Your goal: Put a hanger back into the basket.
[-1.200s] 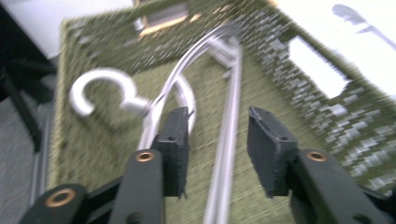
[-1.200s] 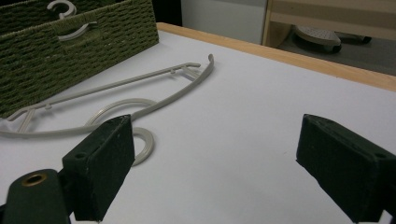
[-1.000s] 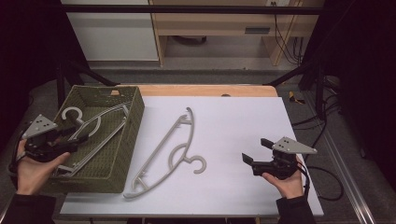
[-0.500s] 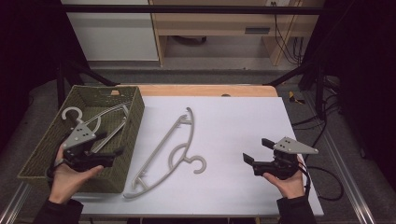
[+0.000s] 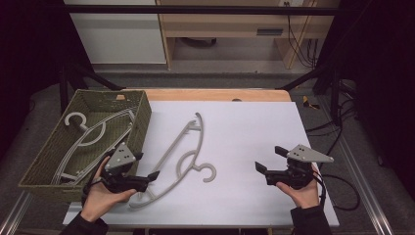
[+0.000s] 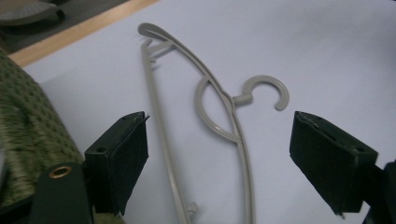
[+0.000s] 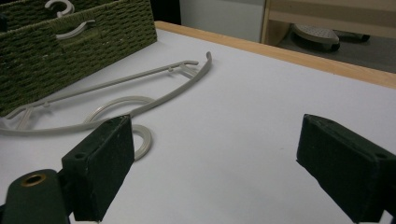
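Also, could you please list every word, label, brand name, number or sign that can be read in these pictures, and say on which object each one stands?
There is no readable text in any view.
The hanger on the table: no lettering visible.
The woven basket and the hangers in it: no label or tag visible.
The left gripper and the right gripper: no print visible on their plates or jaws.

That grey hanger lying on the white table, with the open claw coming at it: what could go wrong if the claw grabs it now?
The hanger is thin and lies flat on the table, so the left gripper, open over its lower end, might scrape the surface or slip off the bar. Held at one end, the long hanger could swing and knock the green basket beside it. The right gripper is open and well apart, so it gives no support.
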Available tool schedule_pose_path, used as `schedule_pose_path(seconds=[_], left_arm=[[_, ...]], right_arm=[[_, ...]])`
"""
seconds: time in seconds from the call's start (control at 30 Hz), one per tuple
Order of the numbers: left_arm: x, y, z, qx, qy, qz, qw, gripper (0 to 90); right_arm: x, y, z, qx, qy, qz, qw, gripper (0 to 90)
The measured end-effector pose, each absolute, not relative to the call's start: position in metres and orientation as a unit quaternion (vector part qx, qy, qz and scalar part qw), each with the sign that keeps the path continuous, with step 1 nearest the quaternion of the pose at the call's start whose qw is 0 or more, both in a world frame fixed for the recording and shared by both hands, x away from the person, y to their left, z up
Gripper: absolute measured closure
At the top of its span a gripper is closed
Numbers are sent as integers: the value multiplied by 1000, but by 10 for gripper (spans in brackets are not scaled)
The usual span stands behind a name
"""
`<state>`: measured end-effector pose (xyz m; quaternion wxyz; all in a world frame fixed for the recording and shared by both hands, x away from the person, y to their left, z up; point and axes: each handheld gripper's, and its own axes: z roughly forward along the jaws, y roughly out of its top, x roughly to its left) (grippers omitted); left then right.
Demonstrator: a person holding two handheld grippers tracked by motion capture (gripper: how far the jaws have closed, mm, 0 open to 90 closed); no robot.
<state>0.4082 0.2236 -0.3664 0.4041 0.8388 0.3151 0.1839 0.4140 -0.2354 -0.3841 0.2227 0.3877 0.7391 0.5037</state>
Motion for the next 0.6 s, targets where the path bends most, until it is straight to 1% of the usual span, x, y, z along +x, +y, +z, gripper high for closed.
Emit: schedule_pose_path(seconds=[0.27,0.4,0.6], left_arm=[[411,206,-388,860,308,161,374,218],[413,196,-400,874,303,143,351,260],[417,183,-418,895,296,119,311,349]], right_arm=[[414,-236,-384,390,739,504,220,111],[413,-235,-385,386,742,502,220,110],[412,-237,-385,386,741,504,219,109]])
